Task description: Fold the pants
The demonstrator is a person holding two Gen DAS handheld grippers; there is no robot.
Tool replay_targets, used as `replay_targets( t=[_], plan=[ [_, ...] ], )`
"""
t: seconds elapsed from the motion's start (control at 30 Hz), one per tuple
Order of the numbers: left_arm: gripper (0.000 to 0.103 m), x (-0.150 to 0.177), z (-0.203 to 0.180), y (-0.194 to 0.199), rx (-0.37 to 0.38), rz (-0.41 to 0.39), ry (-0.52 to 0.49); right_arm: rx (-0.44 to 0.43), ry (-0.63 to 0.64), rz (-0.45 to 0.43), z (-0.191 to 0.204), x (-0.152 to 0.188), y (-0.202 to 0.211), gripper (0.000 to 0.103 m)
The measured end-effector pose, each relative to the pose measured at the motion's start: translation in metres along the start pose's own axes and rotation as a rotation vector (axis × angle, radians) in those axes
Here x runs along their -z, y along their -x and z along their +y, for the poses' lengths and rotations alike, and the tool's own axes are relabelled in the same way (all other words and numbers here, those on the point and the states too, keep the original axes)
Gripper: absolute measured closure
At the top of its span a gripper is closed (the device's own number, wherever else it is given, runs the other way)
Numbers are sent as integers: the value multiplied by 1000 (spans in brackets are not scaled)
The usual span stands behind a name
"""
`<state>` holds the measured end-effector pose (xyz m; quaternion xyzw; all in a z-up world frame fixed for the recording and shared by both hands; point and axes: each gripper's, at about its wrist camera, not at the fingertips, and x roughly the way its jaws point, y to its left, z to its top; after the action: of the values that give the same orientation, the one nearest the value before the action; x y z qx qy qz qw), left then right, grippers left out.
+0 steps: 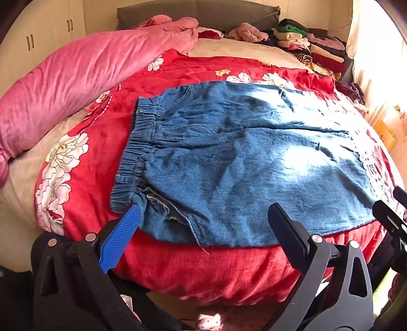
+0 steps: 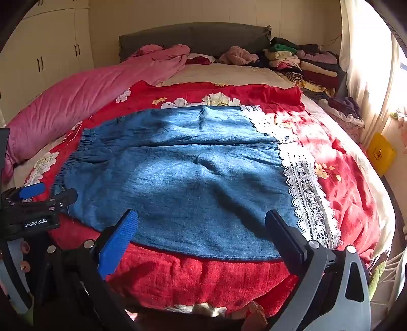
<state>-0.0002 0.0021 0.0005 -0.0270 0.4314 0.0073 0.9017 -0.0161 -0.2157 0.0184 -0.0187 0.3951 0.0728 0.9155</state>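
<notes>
1. Left wrist view: one pair of blue denim pants (image 1: 229,157) lies flat on the red floral blanket (image 1: 203,267), sideways, with the gathered elastic waistband (image 1: 138,150) to the left and the legs running right. It's soft, washed-out denim with a frayed bit near the lower waist corner.
2. The left gripper (image 1: 206,216) has its jaws wide apart, nothing held. The blue ribbed pad (image 1: 122,236) sits right at the bottom corner of the waistband; can't tell if it actually touches. The black finger (image 1: 287,234) is over the near edge of the denim.
3. Also here: one long, plush pink quilt (image 1: 76,84) along the left, and one stack of folded clothes (image 1: 310,48) at the far right by the grey headboard (image 1: 198,12).
4. Right wrist view: same pants (image 2: 183,173), and you can see two legs ending in white lace trim (image 2: 305,188) on the right.
5. The right gripper (image 2: 203,219) is also spread wide and empty, both fingers over the near hem edge, close to the lace end.
6. The left gripper (image 2: 48,194) shows at the left edge by the waistband.
</notes>
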Motion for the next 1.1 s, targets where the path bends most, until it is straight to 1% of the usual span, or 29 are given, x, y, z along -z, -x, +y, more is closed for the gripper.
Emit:
replay_targets(
  t=[0.07, 0.1, 0.3, 0.33, 1.1],
  plan=[
    [9, -1, 4, 1, 2, -1, 7, 1, -1, -2, 0, 0, 1, 4],
    [9, 1, -3, 1, -29, 2, -24, 1, -1, -4, 0, 0, 1, 4],
    [9, 1, -9, -2, -28, 1, -30, -11, 5, -4, 2, 0, -2, 4],
    [9, 1, -8, -1, -26, 0, -27, 1, -1, -3, -4, 0, 3, 4],
    [9, 3, -9, -1, -27, 7, -43, 7, 2, -1, 0, 1, 0, 4]
  ],
)
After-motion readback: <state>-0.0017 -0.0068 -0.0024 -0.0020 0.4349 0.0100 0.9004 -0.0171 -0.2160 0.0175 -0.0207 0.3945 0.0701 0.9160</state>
